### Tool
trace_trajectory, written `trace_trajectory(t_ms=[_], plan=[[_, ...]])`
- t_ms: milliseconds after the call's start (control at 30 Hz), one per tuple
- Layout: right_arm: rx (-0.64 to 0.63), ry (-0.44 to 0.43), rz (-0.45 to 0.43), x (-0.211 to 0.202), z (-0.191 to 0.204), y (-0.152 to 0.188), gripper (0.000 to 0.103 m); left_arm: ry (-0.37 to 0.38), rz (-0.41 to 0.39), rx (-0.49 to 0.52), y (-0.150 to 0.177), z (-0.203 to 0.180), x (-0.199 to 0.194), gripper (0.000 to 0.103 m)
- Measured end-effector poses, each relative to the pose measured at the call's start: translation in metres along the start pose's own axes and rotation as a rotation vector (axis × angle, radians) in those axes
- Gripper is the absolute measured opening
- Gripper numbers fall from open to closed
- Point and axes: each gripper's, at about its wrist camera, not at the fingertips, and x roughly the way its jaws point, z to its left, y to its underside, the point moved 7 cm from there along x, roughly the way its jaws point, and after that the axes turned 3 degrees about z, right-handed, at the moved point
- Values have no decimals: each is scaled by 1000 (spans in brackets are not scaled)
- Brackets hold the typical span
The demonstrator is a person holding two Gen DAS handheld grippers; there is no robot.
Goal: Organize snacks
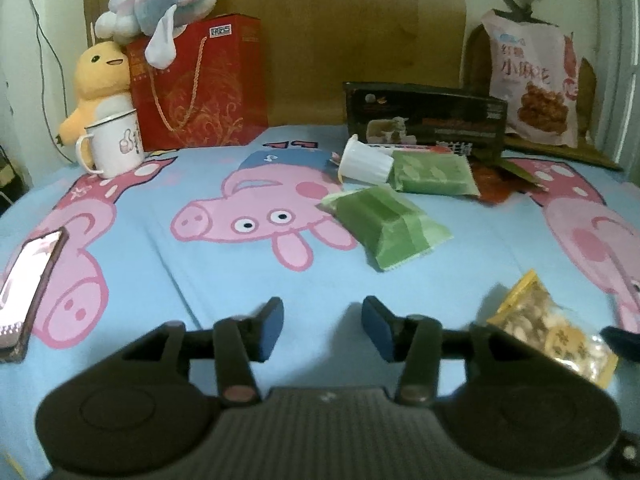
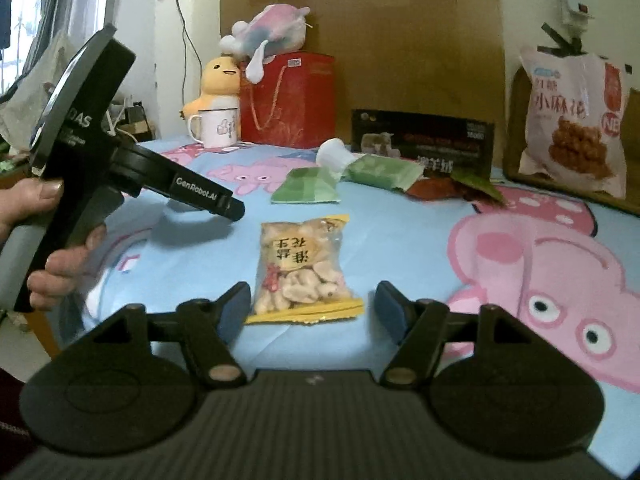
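Note:
A clear snack bag with yellow edges (image 2: 302, 270) lies on the blue pig-print cloth (image 2: 400, 232). My right gripper (image 2: 311, 312) is open, its fingers either side of the bag's near end, apart from it. The same bag (image 1: 554, 326) shows at the right of the left wrist view. My left gripper (image 1: 323, 328) is open and empty above bare cloth (image 1: 224, 280). Two green packets (image 1: 386, 228) (image 1: 434, 172), a white cup on its side (image 1: 366, 162) and a red-brown packet (image 1: 496, 184) lie farther back. The left gripper also shows in the right wrist view (image 2: 208, 198).
A dark box (image 1: 424, 120), a pink snack bag (image 1: 534, 80), a red gift bag (image 1: 200, 84), plush toys (image 1: 100, 80) and a white mug (image 1: 114, 142) stand along the back. A phone (image 1: 30, 280) lies at the left edge.

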Motion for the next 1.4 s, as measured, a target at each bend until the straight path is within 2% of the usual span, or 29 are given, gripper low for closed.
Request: trace_trajectory(t_ms=[200, 467, 867, 933, 1033, 1133, 1200, 1267, 1367, 1400], plan=[[53, 78, -36, -3, -25, -2, 71, -67, -8, 28, -8, -3, 8, 49], [68, 42, -45, -3, -27, 1, 72, -89, -6, 33, -11, -5, 12, 49], [76, 43, -36, -6, -28, 4, 73, -69, -13, 18, -9, -2, 11, 50], [70, 49, -34, -6, -27, 5, 73, -18, 0, -17, -8, 1, 10, 50], [46, 75, -28, -6, -24, 7, 74, 123, 4, -73, -7, 4, 2, 59], [27, 104, -30, -5, -20, 8, 74, 275, -2, -106, -6, 2, -7, 60], [34, 110, -23, -4, -20, 6, 74, 392, 9, -103, -7, -6, -10, 60], [32, 112, -10, -2, -19, 4, 74, 467, 21, -83, -8, -15, -11, 60], [13, 89, 14, 1, -14, 1, 67, 553, 72, -33, -2, -38, -8, 55], [6, 75, 20, 3, -12, -1, 60, 571, 83, -15, 2, -45, -8, 55]])
